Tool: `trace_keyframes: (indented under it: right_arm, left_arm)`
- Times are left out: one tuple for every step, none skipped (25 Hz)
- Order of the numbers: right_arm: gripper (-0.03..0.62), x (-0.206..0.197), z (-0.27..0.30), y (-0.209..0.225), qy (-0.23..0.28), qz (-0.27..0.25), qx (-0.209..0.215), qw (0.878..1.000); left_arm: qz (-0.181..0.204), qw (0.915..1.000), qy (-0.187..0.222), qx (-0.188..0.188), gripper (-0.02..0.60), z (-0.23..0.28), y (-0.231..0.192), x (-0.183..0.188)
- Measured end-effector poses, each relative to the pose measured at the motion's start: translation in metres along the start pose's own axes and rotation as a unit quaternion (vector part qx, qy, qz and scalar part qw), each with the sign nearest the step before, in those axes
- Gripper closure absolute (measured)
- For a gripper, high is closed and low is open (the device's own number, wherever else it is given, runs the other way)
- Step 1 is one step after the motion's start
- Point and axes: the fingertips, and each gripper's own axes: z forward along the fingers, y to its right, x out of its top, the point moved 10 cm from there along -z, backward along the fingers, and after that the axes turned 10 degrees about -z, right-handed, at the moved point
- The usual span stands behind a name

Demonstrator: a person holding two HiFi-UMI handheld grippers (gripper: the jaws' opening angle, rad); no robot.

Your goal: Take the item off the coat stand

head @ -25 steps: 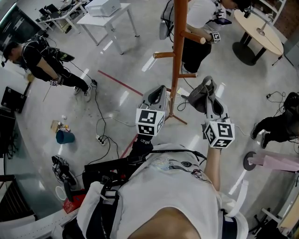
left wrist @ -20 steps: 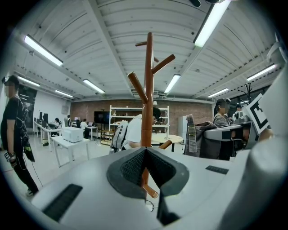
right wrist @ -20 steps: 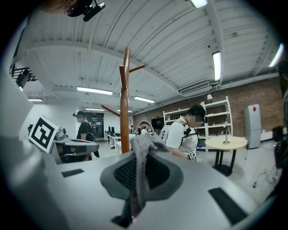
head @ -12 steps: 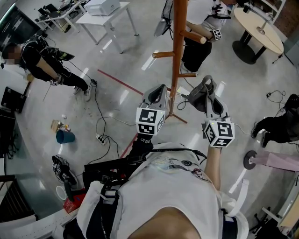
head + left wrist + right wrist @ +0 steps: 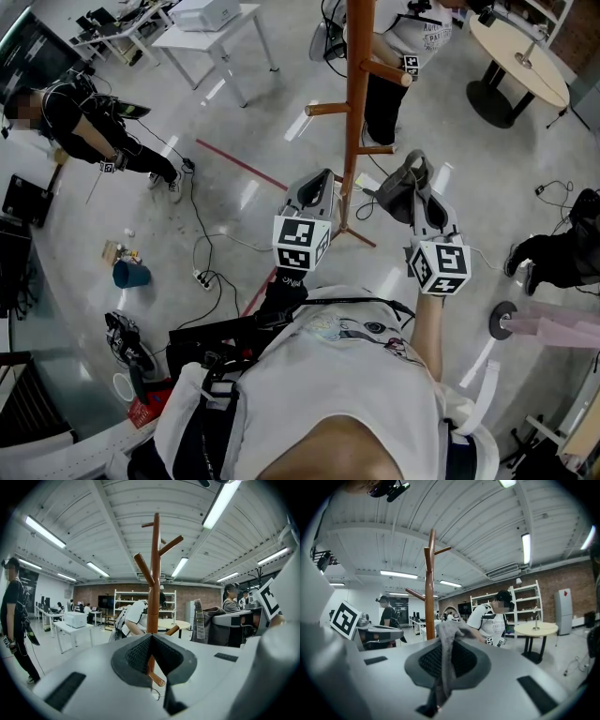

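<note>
Grey cloth (image 5: 449, 629) hangs pinched in the right claw (image 5: 446, 660), beside the coat stand (image 5: 430, 588).

The camera on my head looks steeply down past my chest (image 5: 347, 375) at my left gripper (image 5: 323, 180), my right gripper (image 5: 417, 167) and the floor (image 5: 234, 141), while each gripper's camera sits close behind its jaws facing nearly level across the room, all three sharing the coat stand (image 5: 354, 112) just ahead.

White table (image 5: 187, 40), round table (image 5: 547, 82), teal bucket (image 5: 131, 276)
</note>
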Motion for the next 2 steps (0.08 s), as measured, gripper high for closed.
trace_keyframes:
  right_arm:
    - [0.582,0.0007,-0.0003,-0.0005,0.0,0.0,0.0,1.0]
    - [0.582,0.0013,-0.0005,-0.001,0.001,0.0,0.0,1.0]
  left_arm:
    - [0.0,1.0,0.001,0.0,0.578,-0.0007,-0.0003,0.0005]
    - [0.0,1.0,0.001,0.0,0.578,-0.0014,-0.0007,0.0011]
